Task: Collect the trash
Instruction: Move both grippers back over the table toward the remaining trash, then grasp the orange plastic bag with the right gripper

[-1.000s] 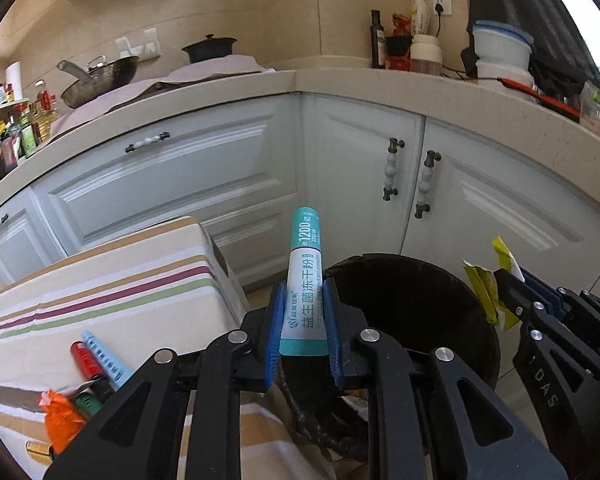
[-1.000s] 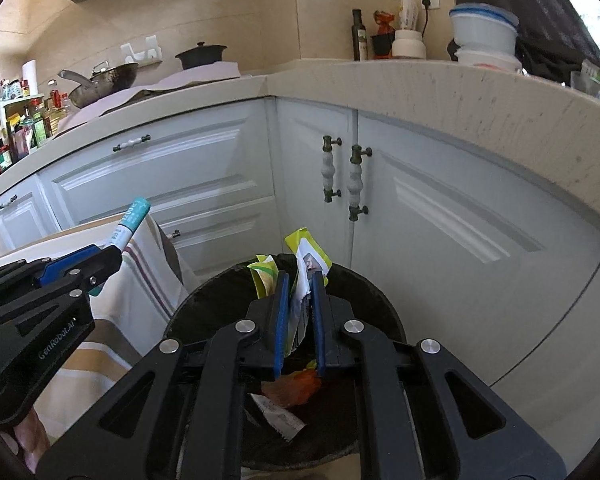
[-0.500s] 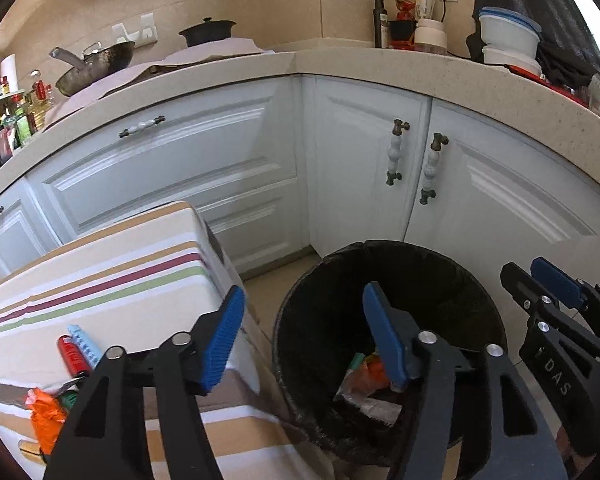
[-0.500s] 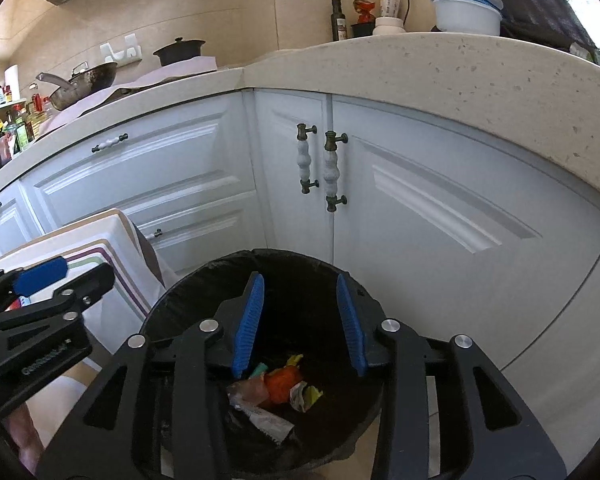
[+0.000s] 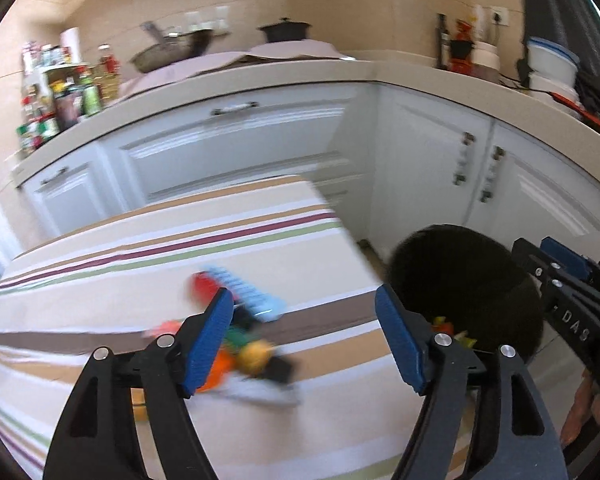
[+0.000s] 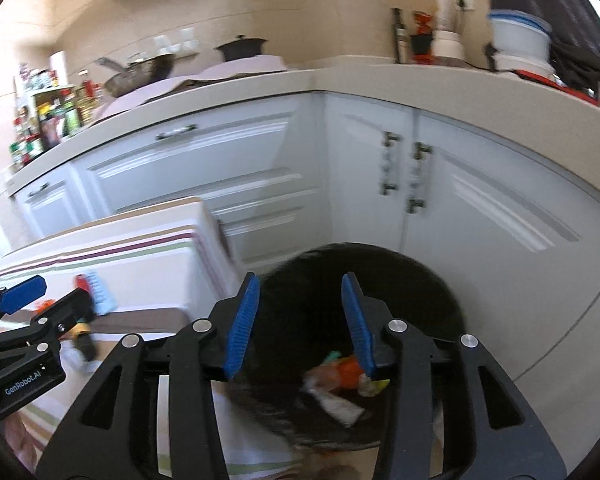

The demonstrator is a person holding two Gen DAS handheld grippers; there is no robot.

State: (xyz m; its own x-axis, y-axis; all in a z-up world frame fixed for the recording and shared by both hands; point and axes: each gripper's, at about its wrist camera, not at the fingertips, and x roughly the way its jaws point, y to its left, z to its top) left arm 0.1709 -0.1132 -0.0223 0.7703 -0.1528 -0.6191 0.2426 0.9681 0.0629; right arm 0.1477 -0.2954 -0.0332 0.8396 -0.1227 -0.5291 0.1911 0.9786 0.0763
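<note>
Left tool [image 5: 304, 340]: released, jaws just opened wide, nothing between them. Right tool [image 6: 300, 320]: released, jaws just opened partway, nothing between them.

Progress, as judged from the layout: partly done. Several pieces of trash already in the bin [image 6: 440, 300]: an orange wrapper [image 6: 346, 372], a pale tube or packet [image 6: 336, 404] and a yellow-green scrap [image 6: 374, 388], all lying at the bottom. Left to do: a small heap of trash [image 5: 236, 344] on the table [image 5: 140, 272], under its striped cloth.

Position of the remaining trash relative to the left tool: directly ahead and below, partly hidden behind the left-hand finger. Closest in: a white packet [image 5: 260, 390], an orange piece [image 5: 218, 372] and a yellowish item [image 5: 256, 354], blurred, identity not readable. Further out: a green piece [image 5: 236, 336], then a light blue ridged item [image 5: 248, 294] lying beside a red item [image 5: 202, 284]. No contact between tool and heap.

Position relative to the right tool: bin straight below and ahead of the open jaws; table heap well off to its left, near the left tool [image 6: 40, 308].

Beyond both: white cabinet doors [image 6: 480, 208], then the kitchen worktop [image 5: 420, 76] with pans, bottles and containers, none of it involved.

Next step, as judged: bring the left tool down over the heap and clench on one piece.
</note>
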